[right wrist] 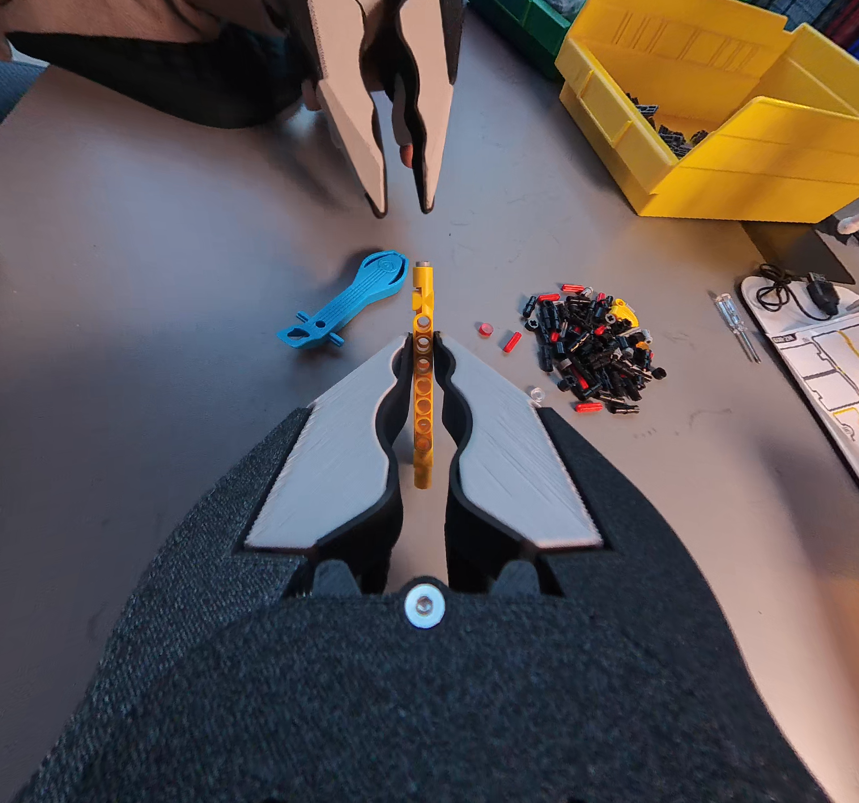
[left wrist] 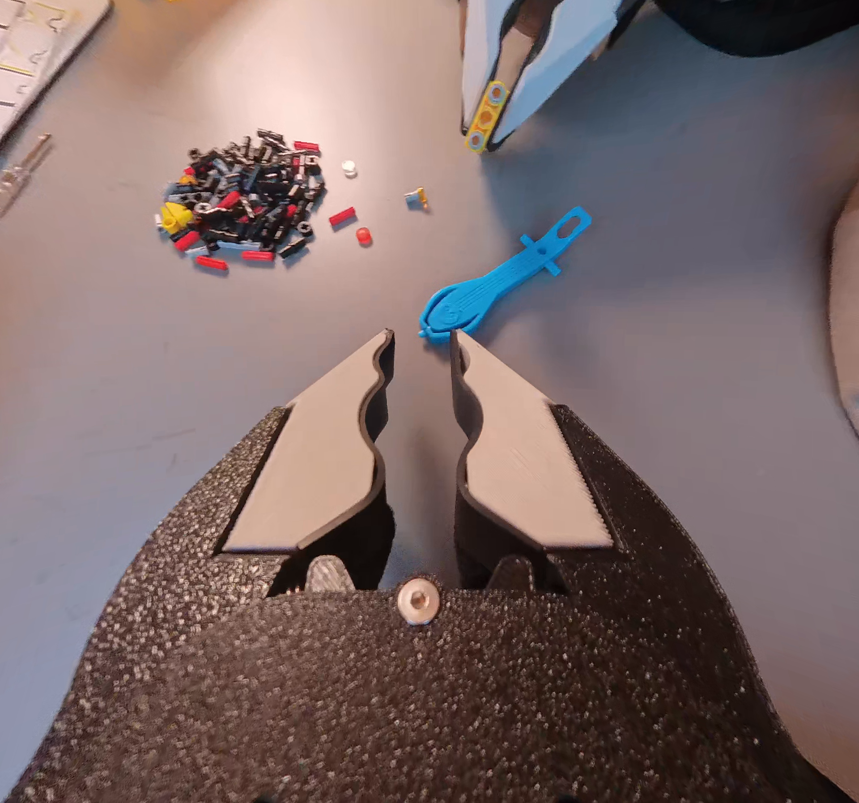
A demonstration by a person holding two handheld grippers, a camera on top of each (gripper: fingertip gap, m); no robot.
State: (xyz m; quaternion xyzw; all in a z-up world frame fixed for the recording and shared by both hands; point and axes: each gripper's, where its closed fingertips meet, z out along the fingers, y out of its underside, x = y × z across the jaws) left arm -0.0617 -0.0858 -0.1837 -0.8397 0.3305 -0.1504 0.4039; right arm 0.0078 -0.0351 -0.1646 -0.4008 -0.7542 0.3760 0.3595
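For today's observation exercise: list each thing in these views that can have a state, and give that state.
Left gripper: open, empty.
Right gripper: shut on yellow holed beam.
Blue plastic tool: lying flat, untouched.
Pile of small building pieces: heaped loose on table.
Yellow bin: open-topped, black pieces inside.
Screwdriver: lying flat.

Your right tool point(right wrist: 423, 339) clamps a yellow holed beam point(right wrist: 423, 390) on edge, grey pin at its far tip, above the desk point(right wrist: 186, 408). Your left tool point(left wrist: 420, 339), parted and empty, hangs just beside the blue plastic separator point(left wrist: 492, 283).
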